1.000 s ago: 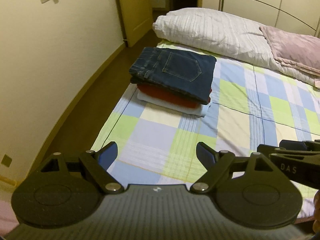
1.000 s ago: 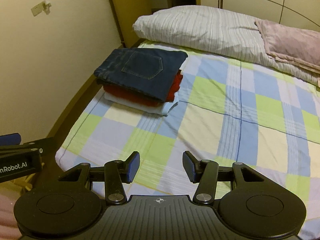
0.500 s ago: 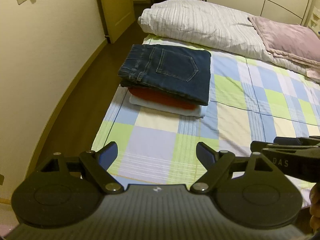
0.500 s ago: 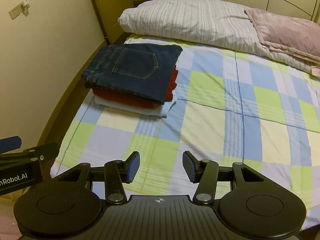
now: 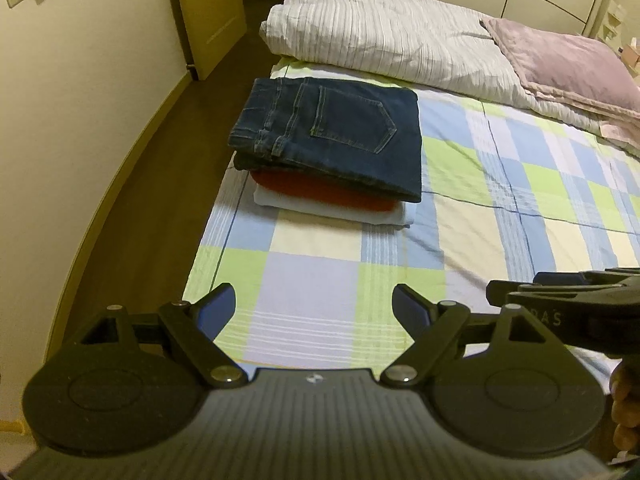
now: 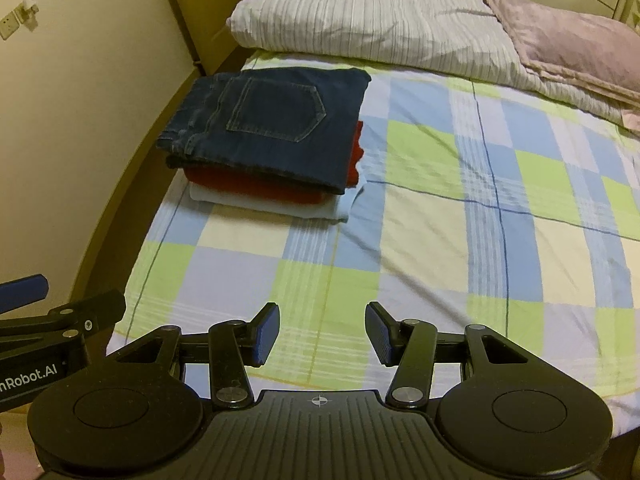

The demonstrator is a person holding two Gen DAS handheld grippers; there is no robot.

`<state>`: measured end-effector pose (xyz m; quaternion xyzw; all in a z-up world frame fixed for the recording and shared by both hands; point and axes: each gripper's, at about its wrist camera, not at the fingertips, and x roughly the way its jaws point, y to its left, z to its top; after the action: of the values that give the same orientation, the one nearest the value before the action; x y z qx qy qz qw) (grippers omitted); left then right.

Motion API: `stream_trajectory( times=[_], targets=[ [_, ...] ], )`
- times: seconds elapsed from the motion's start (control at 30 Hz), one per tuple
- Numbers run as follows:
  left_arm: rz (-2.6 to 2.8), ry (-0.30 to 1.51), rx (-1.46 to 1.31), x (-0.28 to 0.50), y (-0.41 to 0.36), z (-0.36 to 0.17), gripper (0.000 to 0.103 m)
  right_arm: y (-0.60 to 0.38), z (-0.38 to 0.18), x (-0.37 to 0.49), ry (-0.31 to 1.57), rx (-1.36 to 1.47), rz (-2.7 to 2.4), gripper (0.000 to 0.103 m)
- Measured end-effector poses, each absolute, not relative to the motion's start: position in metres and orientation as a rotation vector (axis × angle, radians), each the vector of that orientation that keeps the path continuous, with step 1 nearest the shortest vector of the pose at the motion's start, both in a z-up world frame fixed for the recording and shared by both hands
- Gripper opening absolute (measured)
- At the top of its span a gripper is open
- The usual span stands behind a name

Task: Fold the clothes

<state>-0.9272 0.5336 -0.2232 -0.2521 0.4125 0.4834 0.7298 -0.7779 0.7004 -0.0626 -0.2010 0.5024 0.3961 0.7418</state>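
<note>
The left gripper (image 5: 313,307) and the right gripper (image 6: 322,335) were held side by side above the near edge of the bed (image 6: 440,248), both with jaws spread and nothing between them. Folded jeans (image 6: 272,128) were stacked on a red garment (image 6: 256,188) and a white garment (image 6: 272,206) near the bed's left edge, below the striped pillow (image 6: 368,20).
</note>
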Motion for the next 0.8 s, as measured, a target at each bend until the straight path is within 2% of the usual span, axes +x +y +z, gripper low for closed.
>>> stream_trajectory(
  times=[0.8],
  targets=[
    [1.056,0.926,-0.574,-0.942,0.583,-0.248,0.083,0.756,-0.087,-0.776,1.125,-0.45,0.862,0.051]
  ],
)
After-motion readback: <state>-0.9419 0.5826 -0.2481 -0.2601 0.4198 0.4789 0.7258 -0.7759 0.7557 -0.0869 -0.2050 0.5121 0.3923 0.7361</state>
